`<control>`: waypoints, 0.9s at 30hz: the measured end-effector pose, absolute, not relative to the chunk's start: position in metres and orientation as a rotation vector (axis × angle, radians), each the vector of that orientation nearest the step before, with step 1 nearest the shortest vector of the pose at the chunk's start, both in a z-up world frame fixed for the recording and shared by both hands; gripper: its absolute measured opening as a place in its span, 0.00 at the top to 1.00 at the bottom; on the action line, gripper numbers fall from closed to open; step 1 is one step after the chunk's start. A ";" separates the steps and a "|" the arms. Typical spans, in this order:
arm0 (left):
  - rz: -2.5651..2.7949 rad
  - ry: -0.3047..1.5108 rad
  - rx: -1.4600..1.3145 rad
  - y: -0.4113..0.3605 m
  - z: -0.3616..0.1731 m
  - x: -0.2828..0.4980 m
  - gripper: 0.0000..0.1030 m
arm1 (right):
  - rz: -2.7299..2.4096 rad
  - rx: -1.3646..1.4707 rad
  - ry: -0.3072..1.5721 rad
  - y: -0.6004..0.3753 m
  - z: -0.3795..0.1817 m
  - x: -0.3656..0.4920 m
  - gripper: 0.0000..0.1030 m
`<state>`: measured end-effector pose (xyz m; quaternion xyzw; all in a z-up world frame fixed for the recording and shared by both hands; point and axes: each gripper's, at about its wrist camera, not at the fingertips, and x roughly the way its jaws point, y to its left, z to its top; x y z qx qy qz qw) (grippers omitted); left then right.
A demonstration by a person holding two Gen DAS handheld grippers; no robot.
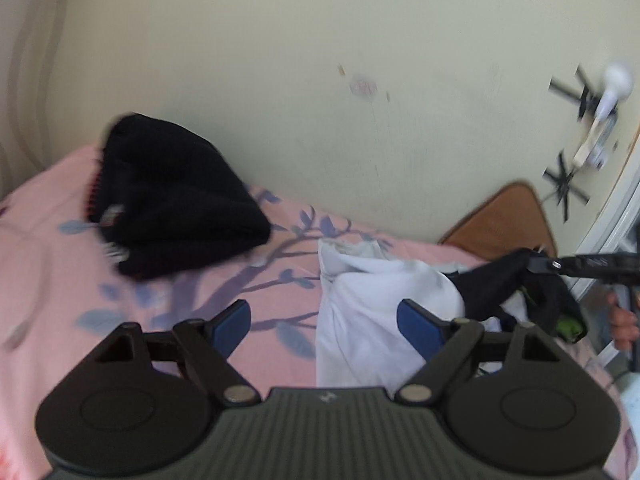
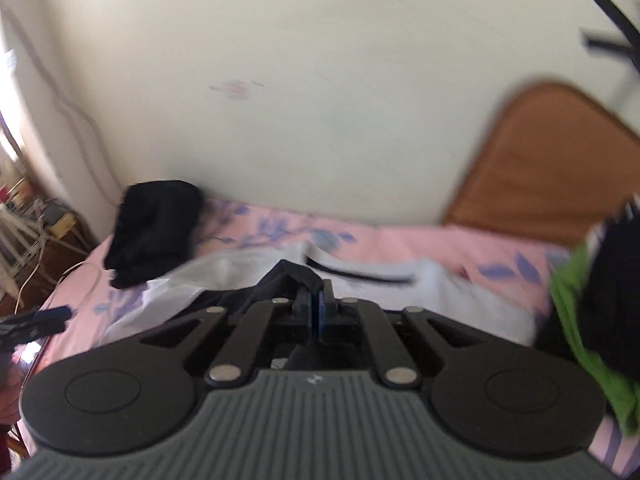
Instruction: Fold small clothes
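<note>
Right tongs (image 2: 314, 312) clamped on limp dark garment (image 2: 288, 276); left tongs (image 1: 324, 320) apart, empty. Light, floppy; we'd pinch the hem ahead.

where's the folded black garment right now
The folded black garment lies on the pink bedsheet against the wall, left of the white garment in both views.

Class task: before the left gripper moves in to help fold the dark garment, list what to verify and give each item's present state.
1. Right gripper shut on the dark garment: ok.
2. Left gripper open, nothing between its pads: ok.
3. Dark garment lifted off the white garment: ok.
4. Second corner of the dark garment visible to grab: cannot tell.
5. Folded black pile apart from the work area on the pink bedsheet: ok.
</note>
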<state>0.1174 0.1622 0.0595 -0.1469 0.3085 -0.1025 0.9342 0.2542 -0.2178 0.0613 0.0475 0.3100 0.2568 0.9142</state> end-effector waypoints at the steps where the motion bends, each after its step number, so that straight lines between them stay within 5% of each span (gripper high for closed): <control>1: -0.211 0.656 -0.283 0.153 0.055 0.134 0.20 | 0.527 0.102 0.655 -0.218 0.051 0.259 0.94; 6: -0.231 0.758 -0.217 0.114 0.030 0.191 0.23 | 0.554 0.076 0.712 -0.223 0.035 0.262 0.91; 7: -0.238 0.768 -0.185 0.104 0.026 0.198 0.36 | 0.551 0.066 0.716 -0.216 0.027 0.263 0.91; 8: -0.247 0.778 -0.147 0.093 0.021 0.204 0.72 | 0.545 0.061 0.718 -0.218 0.024 0.262 0.91; 9: -0.247 0.794 -0.104 0.083 0.017 0.210 0.91 | 0.541 0.059 0.720 -0.220 0.023 0.262 0.90; 10: -0.213 0.795 -0.057 0.077 0.014 0.214 0.94 | 0.538 0.063 0.722 -0.227 0.025 0.262 0.90; 15: -0.076 0.761 -0.168 0.110 0.008 0.242 0.93 | 0.508 0.063 0.731 -0.251 0.040 0.246 0.87; 18: -0.078 0.769 -0.250 0.123 0.007 0.235 0.64 | 0.442 -0.035 0.720 -0.245 0.044 0.238 0.71; 19: -0.078 0.756 -0.257 0.126 0.010 0.227 0.46 | 0.426 -0.057 0.684 -0.243 0.049 0.234 0.64; 27: -0.087 0.630 -0.224 0.121 0.025 0.151 0.47 | 0.601 -0.061 0.518 -0.173 0.094 0.233 0.59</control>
